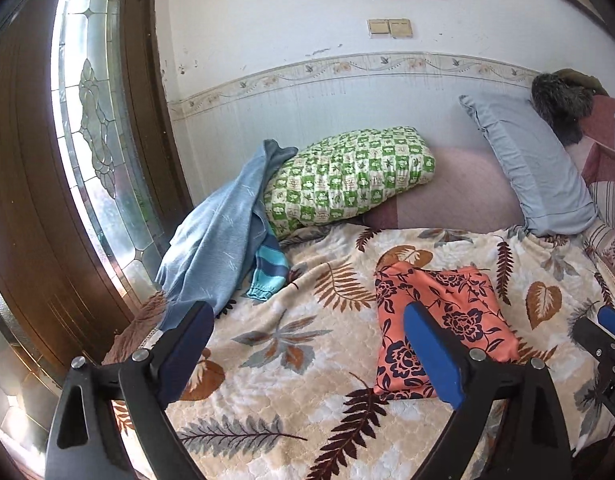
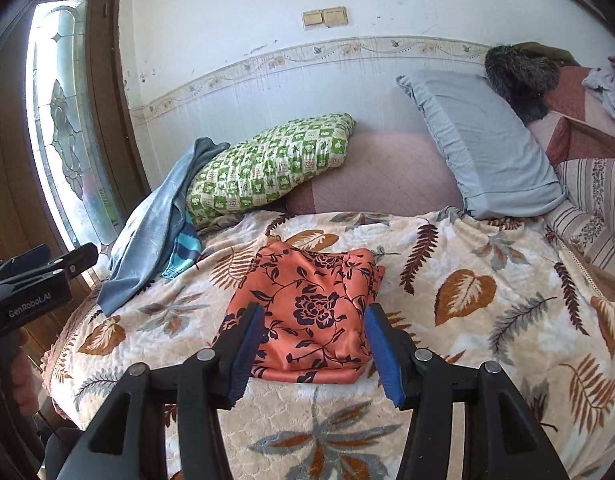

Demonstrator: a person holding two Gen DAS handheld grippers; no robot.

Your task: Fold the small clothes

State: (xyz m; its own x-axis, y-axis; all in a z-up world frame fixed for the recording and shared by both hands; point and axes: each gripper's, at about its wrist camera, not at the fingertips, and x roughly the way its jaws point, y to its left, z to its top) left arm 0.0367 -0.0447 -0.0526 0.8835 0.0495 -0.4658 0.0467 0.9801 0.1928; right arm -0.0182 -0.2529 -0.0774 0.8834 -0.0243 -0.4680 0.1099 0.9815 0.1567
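Orange floral-print satin garment (image 2: 307, 312) lies folded on leaf-pattern fleece blanket (image 2: 487, 320), w/ left gripper (image 1: 307, 356) jaws wide & empty, right gripper (image 2: 313, 352) half-open, empty above it; next, prob. reach for crumpled light-blue knit top (image 1: 211, 248) by the collar, lift clear of green-check pillow (image 1: 347, 176).

Folded orange floral cloth (image 2: 307, 312) on blanket (image 2: 487, 280), R gripper (image 2: 313, 354) open above.

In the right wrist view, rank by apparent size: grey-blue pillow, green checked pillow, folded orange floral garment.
1. grey-blue pillow
2. green checked pillow and folded orange floral garment: look alike; the garment lies nearer the camera, so unranked.
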